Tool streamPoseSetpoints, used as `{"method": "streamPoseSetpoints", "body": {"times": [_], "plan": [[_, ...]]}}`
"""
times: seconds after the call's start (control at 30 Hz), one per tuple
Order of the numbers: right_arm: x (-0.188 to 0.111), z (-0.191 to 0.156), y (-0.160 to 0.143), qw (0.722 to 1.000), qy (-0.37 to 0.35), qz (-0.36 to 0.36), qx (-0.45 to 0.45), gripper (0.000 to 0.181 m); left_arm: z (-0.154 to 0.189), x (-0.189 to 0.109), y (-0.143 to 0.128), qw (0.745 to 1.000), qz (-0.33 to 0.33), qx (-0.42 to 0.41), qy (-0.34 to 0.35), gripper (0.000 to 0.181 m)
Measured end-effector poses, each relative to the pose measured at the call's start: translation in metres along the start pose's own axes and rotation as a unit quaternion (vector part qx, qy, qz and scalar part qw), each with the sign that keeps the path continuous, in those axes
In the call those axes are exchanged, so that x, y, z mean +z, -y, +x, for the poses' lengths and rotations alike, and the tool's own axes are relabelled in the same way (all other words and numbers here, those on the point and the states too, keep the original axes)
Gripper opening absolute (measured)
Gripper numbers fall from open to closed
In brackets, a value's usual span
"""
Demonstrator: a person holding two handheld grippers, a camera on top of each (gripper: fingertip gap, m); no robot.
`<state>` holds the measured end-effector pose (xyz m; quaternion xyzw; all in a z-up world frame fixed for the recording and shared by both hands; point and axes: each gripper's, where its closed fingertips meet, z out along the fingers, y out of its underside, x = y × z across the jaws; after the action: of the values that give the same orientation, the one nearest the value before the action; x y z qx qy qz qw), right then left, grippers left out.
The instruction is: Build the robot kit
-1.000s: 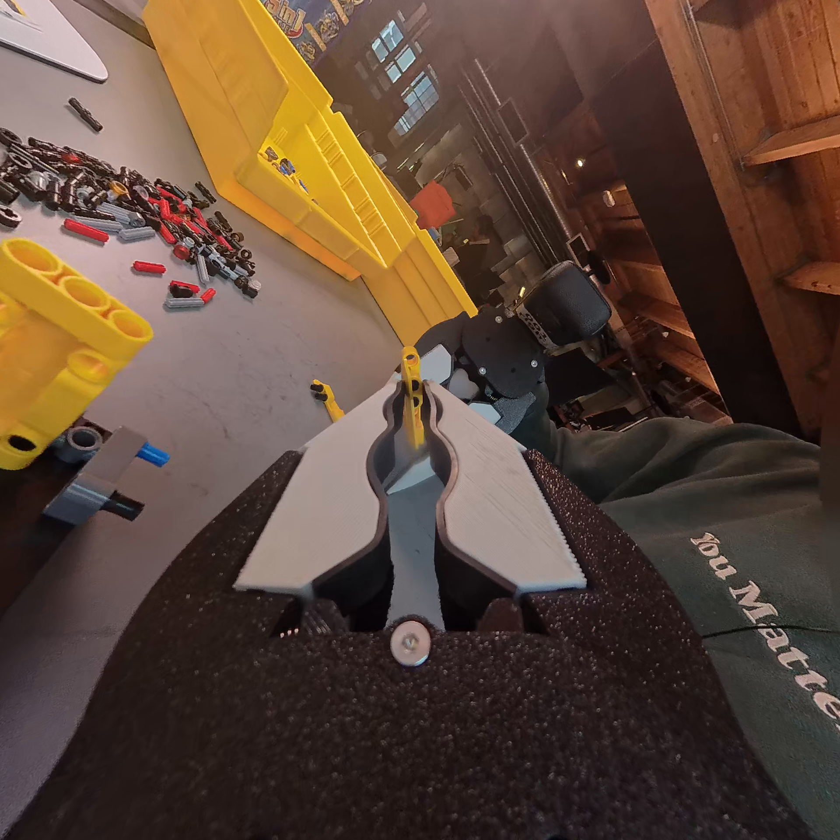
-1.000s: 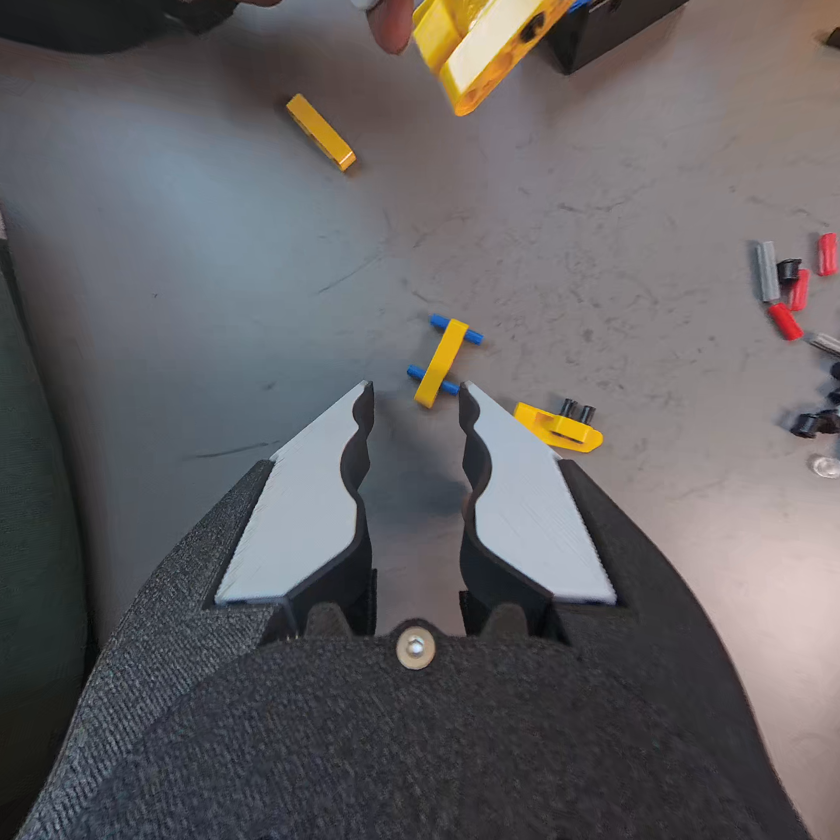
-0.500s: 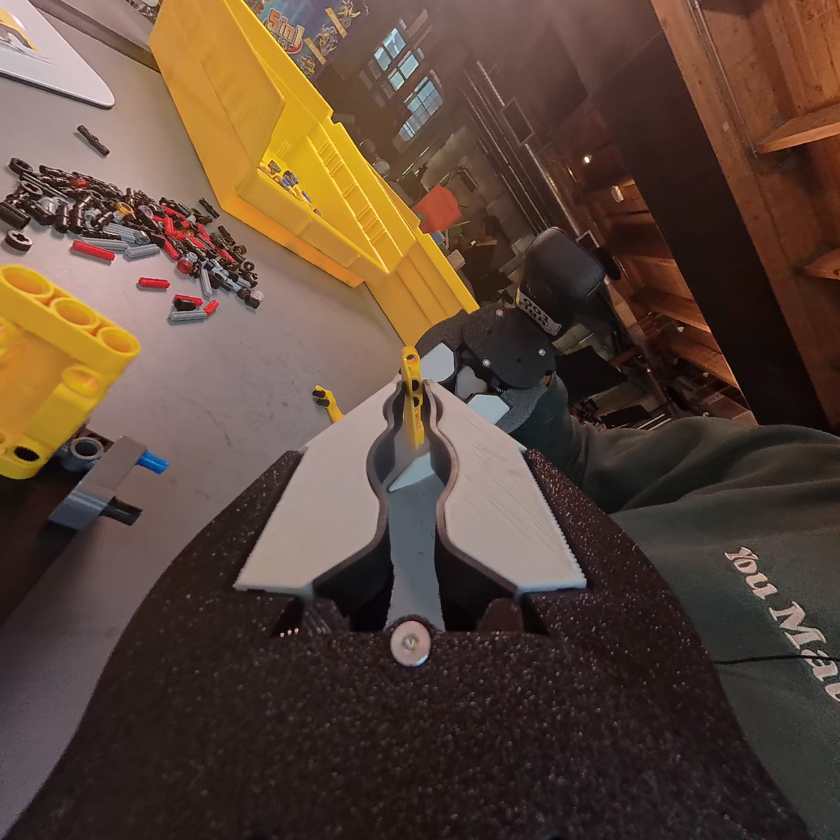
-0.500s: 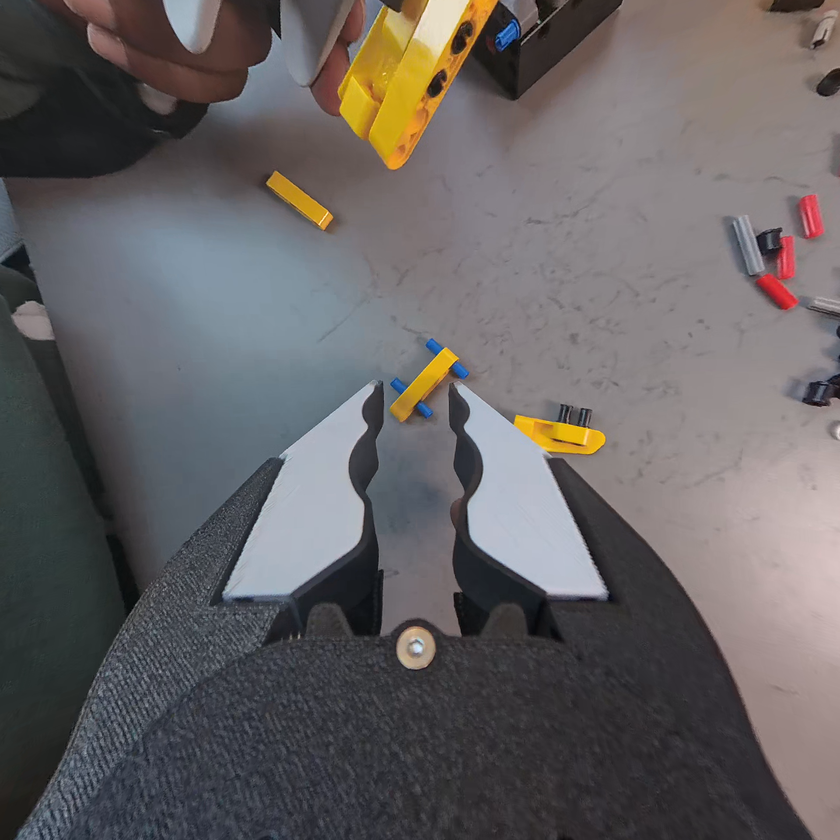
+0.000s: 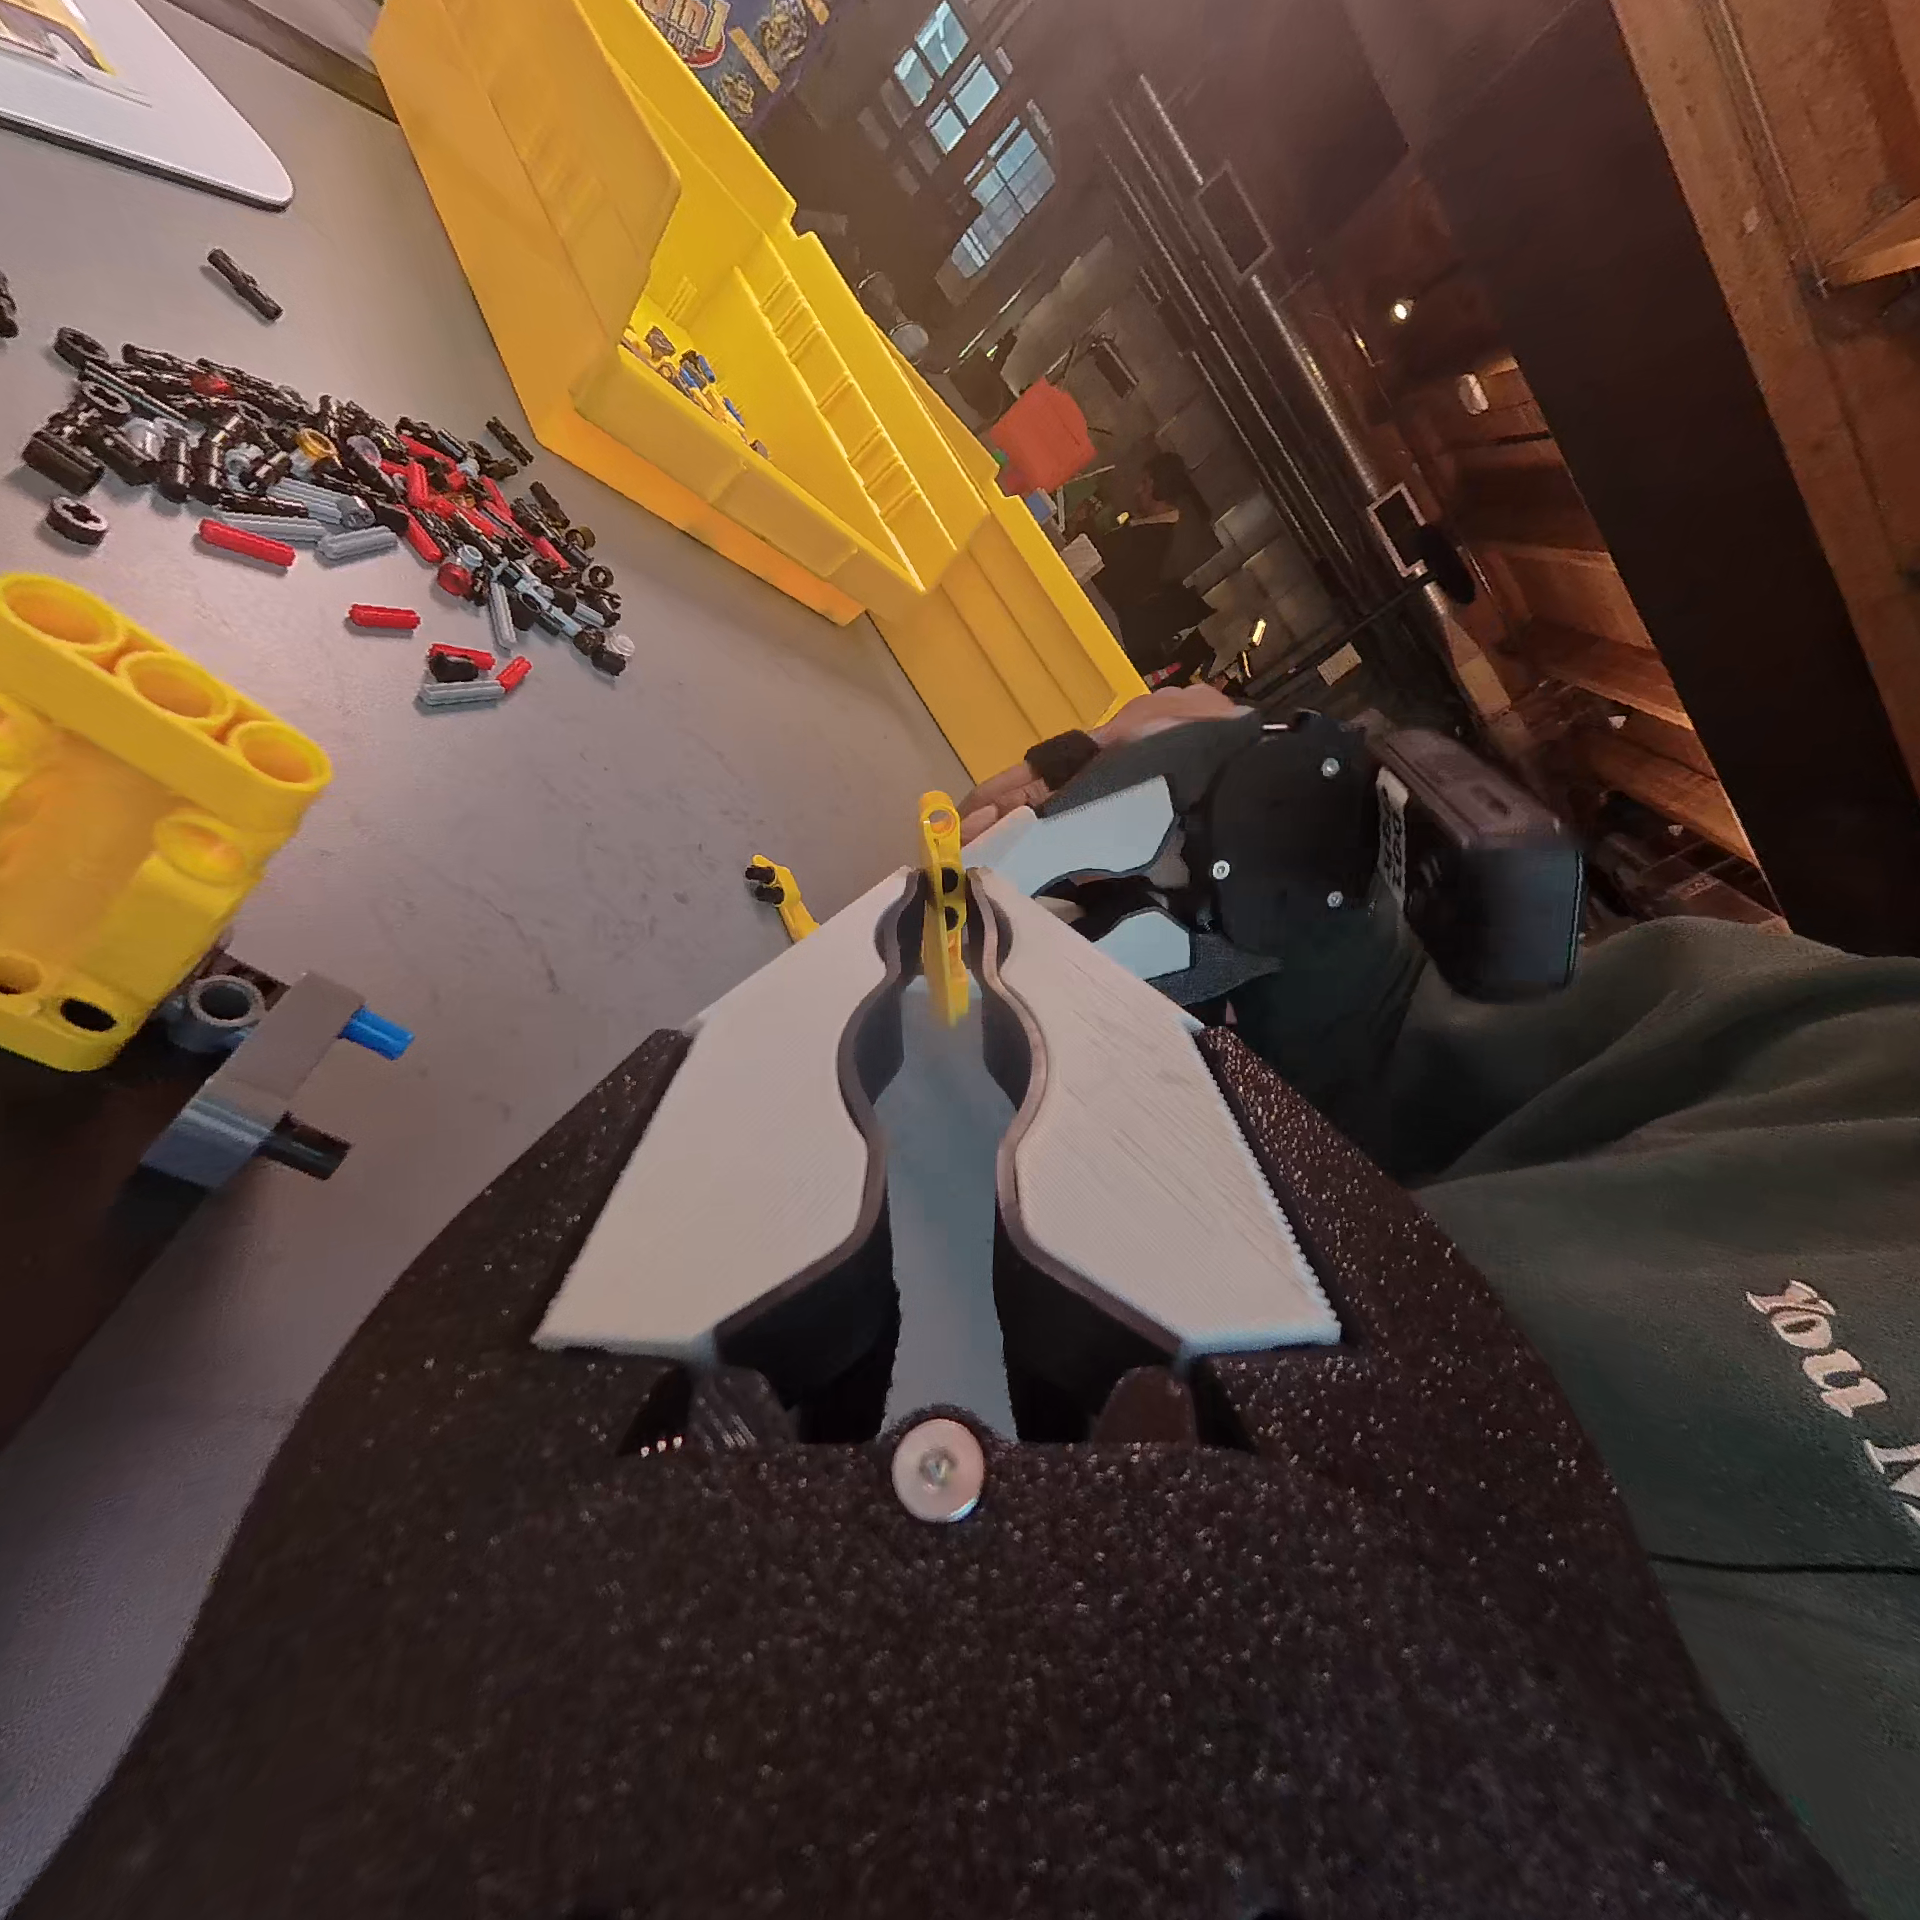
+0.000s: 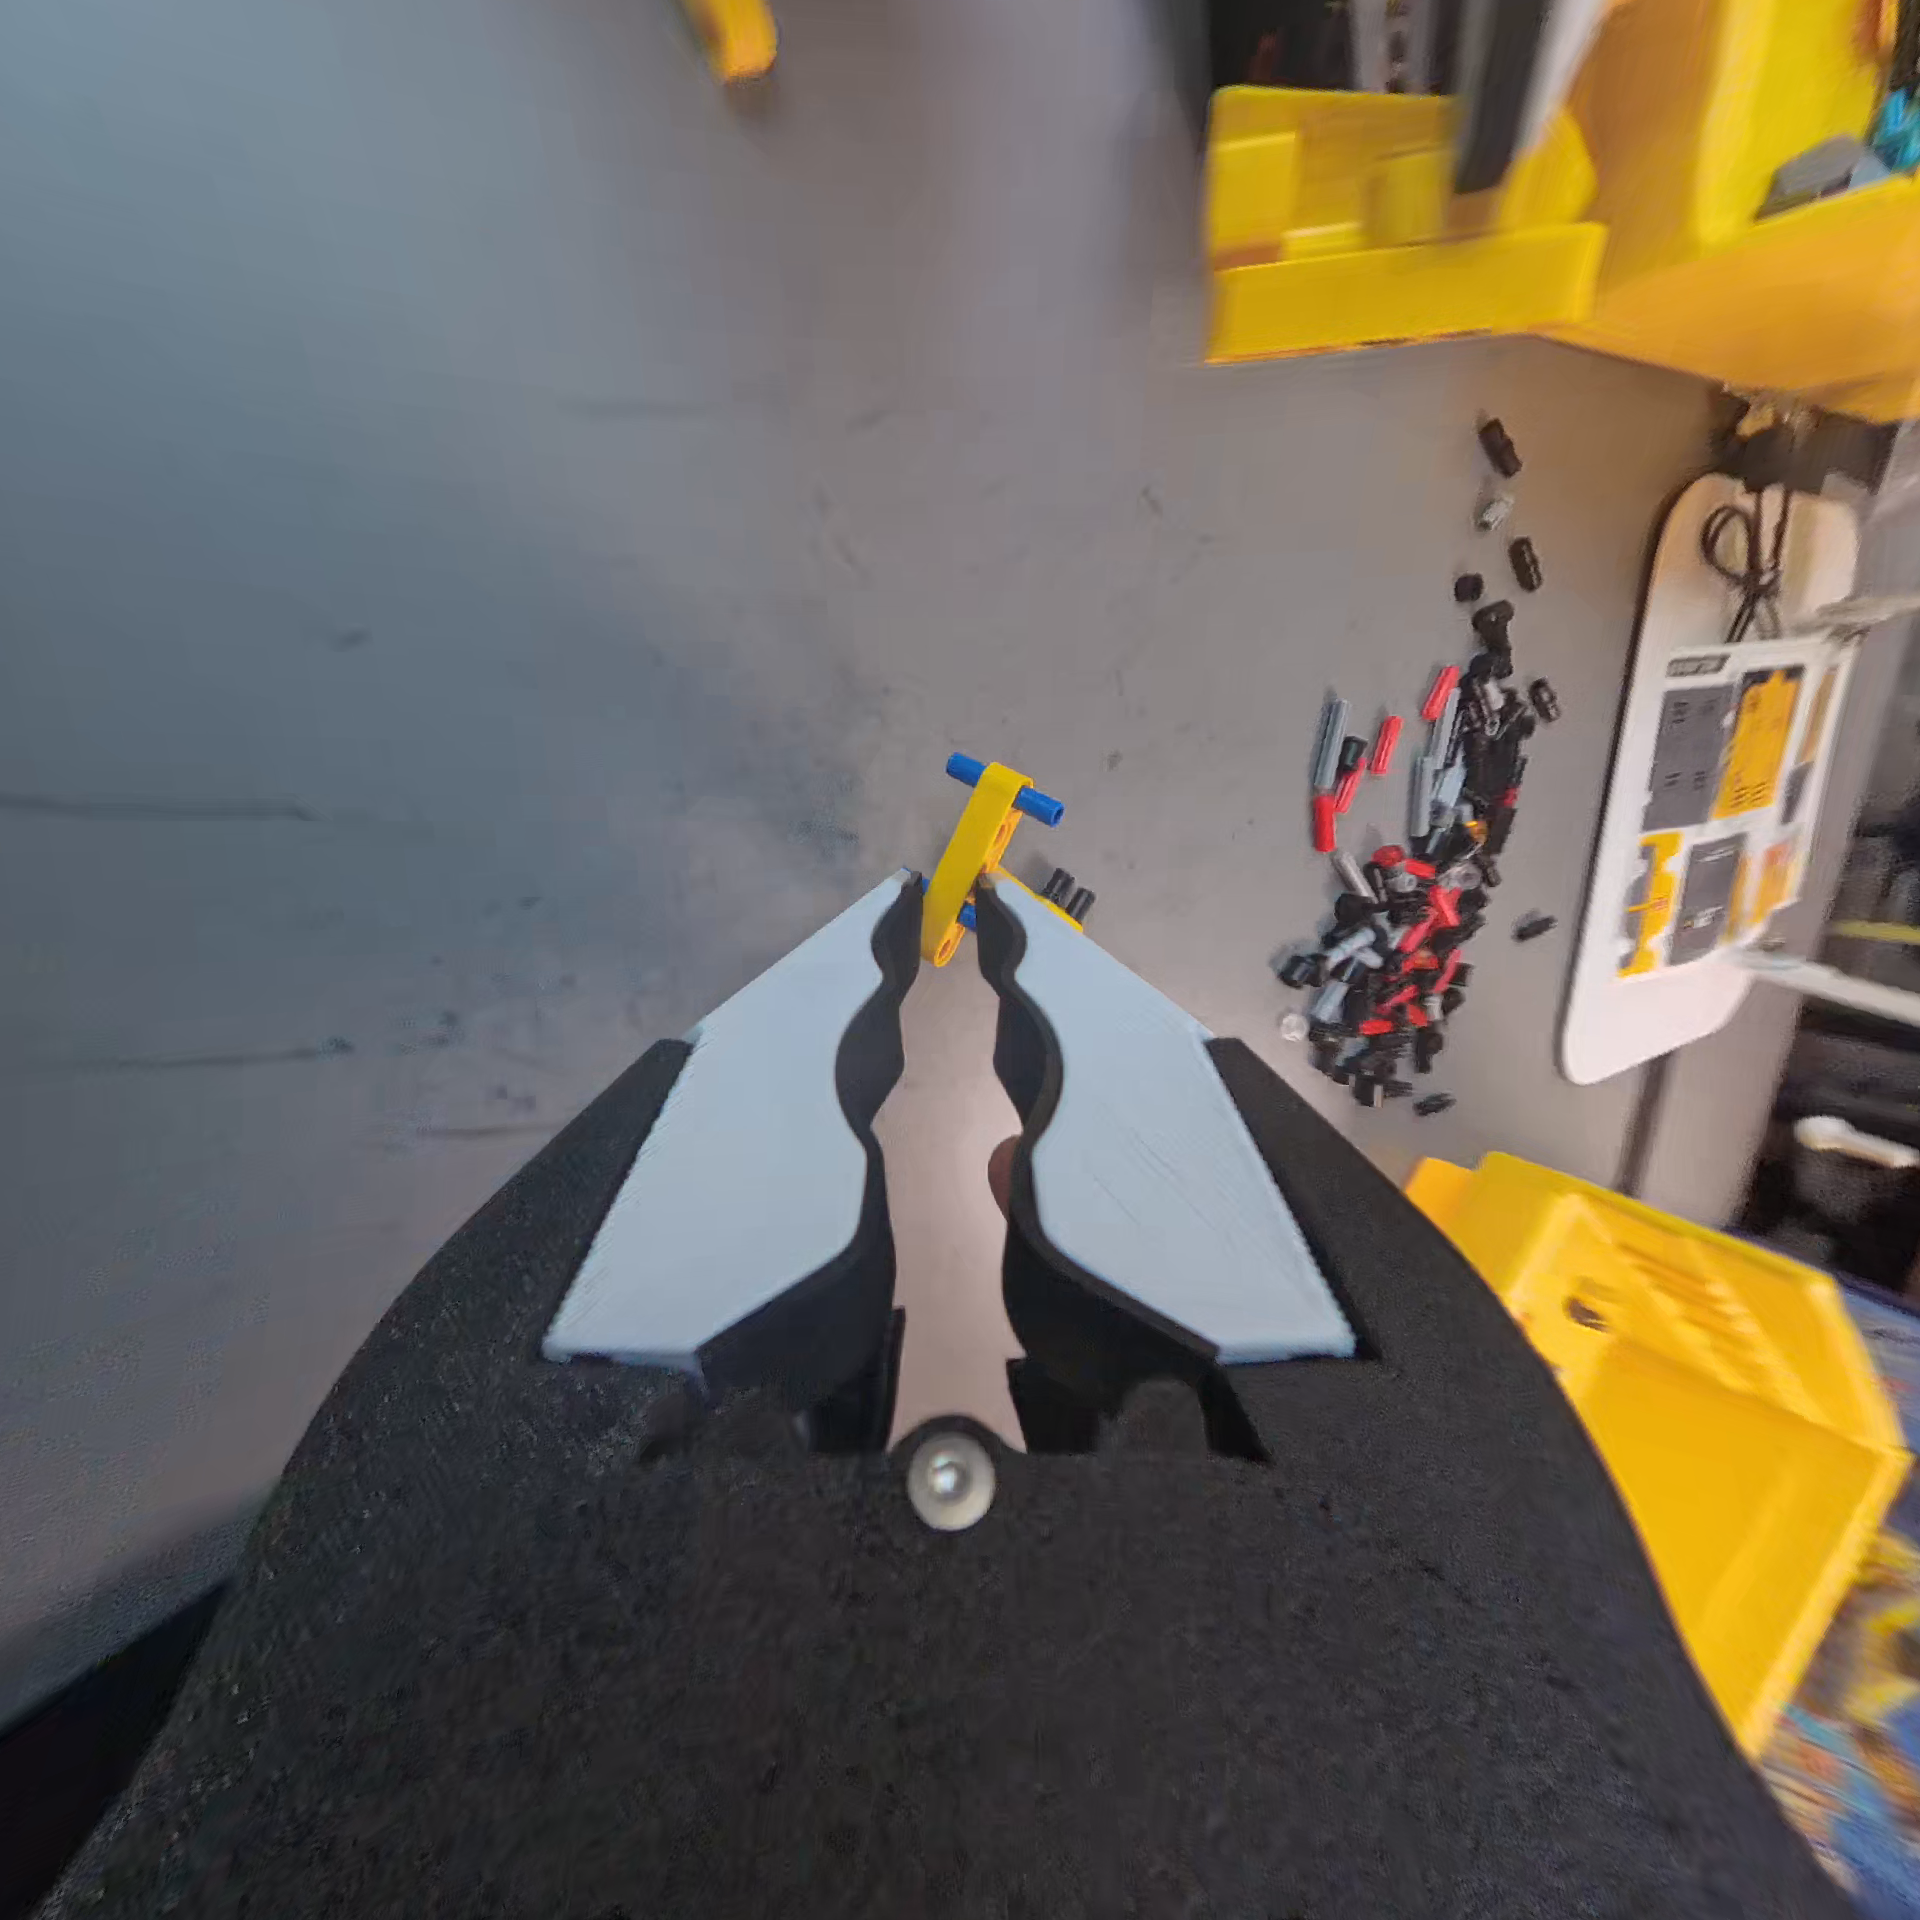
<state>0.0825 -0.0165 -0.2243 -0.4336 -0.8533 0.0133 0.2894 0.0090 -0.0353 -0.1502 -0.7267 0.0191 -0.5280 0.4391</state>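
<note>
My left gripper [image 5: 943, 902] is shut on a thin yellow beam [image 5: 942, 914] that stands upright between its tips, above the grey table [image 5: 540, 852]. My right gripper [image 6: 948, 902] is shut on a small yellow beam with two blue pins [image 6: 977, 847] and holds it lifted off the table; one blue pin sticks out at the top. The right gripper also shows in the left wrist view [image 5: 1101, 883], just beyond the left tips. A yellow piece with two black pins lies on the table by the grippers [image 5: 781, 894] [image 6: 1065, 896].
A pile of small black, red and grey parts [image 5: 343, 488] [image 6: 1403, 894] lies on the table. Yellow bins [image 5: 727, 343] [image 6: 1455, 229] stand at the back, another bin [image 6: 1683, 1382] near right. A large yellow block [image 5: 114, 821] on a grey and black assembly [image 5: 249, 1091] sits left. A white sheet [image 6: 1704, 790] lies far right.
My right gripper closed on the yellow beam with blue pins, lifted it off the table and swung its view round. The left gripper kept holding its thin beam and barely moved.
</note>
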Motion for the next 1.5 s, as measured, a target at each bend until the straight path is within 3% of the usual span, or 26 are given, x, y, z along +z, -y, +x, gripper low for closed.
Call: {"method": "streamPoseSetpoints", "body": {"times": [0.13, 0.33, 0.53, 0.73, 0.83, 1.07, 1.27, 1.37, 1.5], "plan": [[0.0, -0.01, -0.01, 0.987, -0.055, -0.05, -0.144, 0.01, 0.001, 0.001, -0.001, 1.0, -0.002, 0.003, -0.001, 0.006], [-0.006, -0.024, -0.006, 0.981, -0.052, -0.056, -0.178, 0.017, 0.002, 0.001, -0.002, 1.0, -0.005, 0.006, -0.002, 0.006], [-0.011, -0.024, -0.003, 0.993, -0.028, -0.028, -0.115, 0.02, 0.005, 0.002, -0.002, 1.0, -0.008, 0.011, -0.005, 0.006], [-0.012, -0.025, 0.004, 0.999, 0.046, 0.025, -0.011, 0.023, 0.006, 0.002, -0.002, 1.0, -0.008, 0.013, -0.004, 0.006], [-0.014, -0.024, 0.009, 0.992, 0.109, 0.045, 0.054, 0.024, 0.006, 0.002, -0.002, 1.0, -0.009, 0.013, -0.005, 0.006], [-0.006, -0.02, 0.002, 0.964, 0.227, 0.009, 0.14, 0.023, 0.009, 0.002, -0.002, 1.0, -0.009, 0.015, -0.011, 0.006], [0.002, -0.027, 0.003, 0.963, 0.234, 0.009, 0.13, 0.022, 0.012, 0.002, -0.002, 1.0, -0.009, 0.019, -0.016, 0.006], [0.004, -0.026, 0.002, 0.966, 0.223, 0.021, 0.125, 0.007, 0.011, 0.002, -0.003, 1.0, -0.01, 0.019, -0.017, 0.006], [-0.016, -0.01, 0.02, 0.95, 0.22, 0.123, 0.185, 0.006, 0.02, 0.001, 0.003, 0.999, 0.007, 0.033, -0.036, 0.006]]}}
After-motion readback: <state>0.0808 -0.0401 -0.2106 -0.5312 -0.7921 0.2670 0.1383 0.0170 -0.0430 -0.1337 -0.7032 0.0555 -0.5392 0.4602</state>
